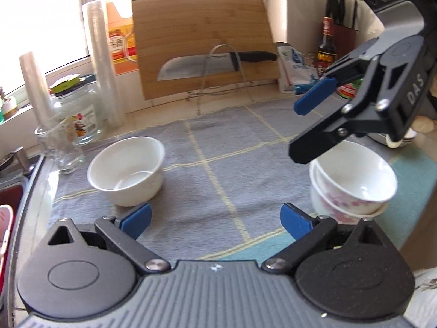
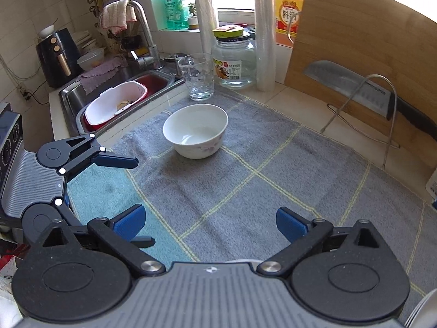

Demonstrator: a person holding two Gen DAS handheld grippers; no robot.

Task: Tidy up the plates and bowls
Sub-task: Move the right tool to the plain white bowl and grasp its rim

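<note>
A white bowl (image 1: 128, 169) stands alone on the grey towel (image 1: 218, 164), left of centre; it also shows in the right wrist view (image 2: 196, 129). Two stacked white bowls with pink flowers (image 1: 352, 183) stand at the right. My left gripper (image 1: 215, 218) is open and empty, low over the towel between the lone bowl and the stack. My right gripper (image 1: 297, 134) is open and empty, hovering just above the stack's far-left rim; it also shows in its own view (image 2: 210, 224), where my left gripper (image 2: 142, 201) is at the left.
A glass cup (image 2: 196, 76), a jar (image 2: 233, 63) and plastic-cup stacks (image 2: 263, 27) stand behind the lone bowl. A cutting board (image 1: 202, 43) with a knife (image 1: 215, 64) leans at the back. The sink (image 2: 114, 101) with a basin lies left. Bottles (image 1: 327, 38) stand at the back right.
</note>
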